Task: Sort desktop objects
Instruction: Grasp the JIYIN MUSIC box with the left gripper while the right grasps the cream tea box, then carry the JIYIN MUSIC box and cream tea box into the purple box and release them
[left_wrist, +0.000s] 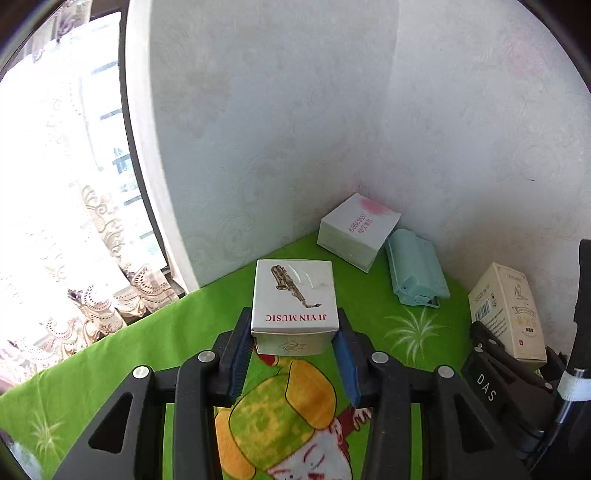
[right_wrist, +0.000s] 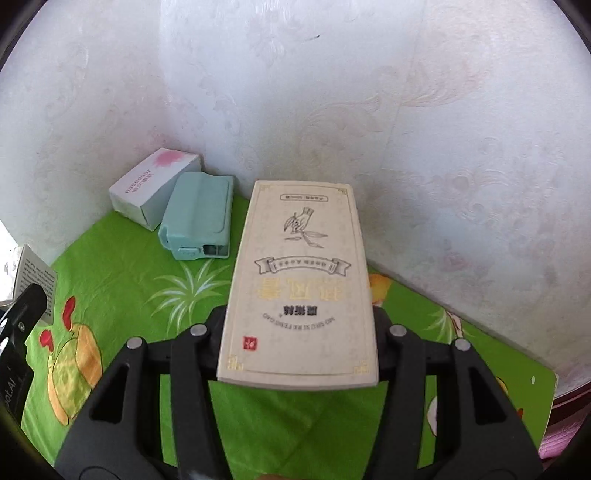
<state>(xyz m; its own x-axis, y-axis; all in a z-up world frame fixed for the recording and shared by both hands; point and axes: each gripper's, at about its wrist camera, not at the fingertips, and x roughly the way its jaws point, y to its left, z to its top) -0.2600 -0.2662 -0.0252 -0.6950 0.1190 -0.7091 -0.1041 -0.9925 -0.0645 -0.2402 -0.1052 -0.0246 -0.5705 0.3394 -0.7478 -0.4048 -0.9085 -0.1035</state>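
While both grippers carry boxes above the bright green printed cloth (right_wrist: 122, 266), the placing step looks to be in hand. The right gripper (right_wrist: 299, 332) has its fingers clamped on the tall cream cardboard box (right_wrist: 299, 280), right of the teal plastic case (right_wrist: 199, 218). The left gripper (left_wrist: 295, 343) pinches the small white saxophone-printed box (left_wrist: 294, 295), left of that case. Next, each of the 2 probably needs lowering beside the case and pink-stained white carton (right_wrist: 155, 184).
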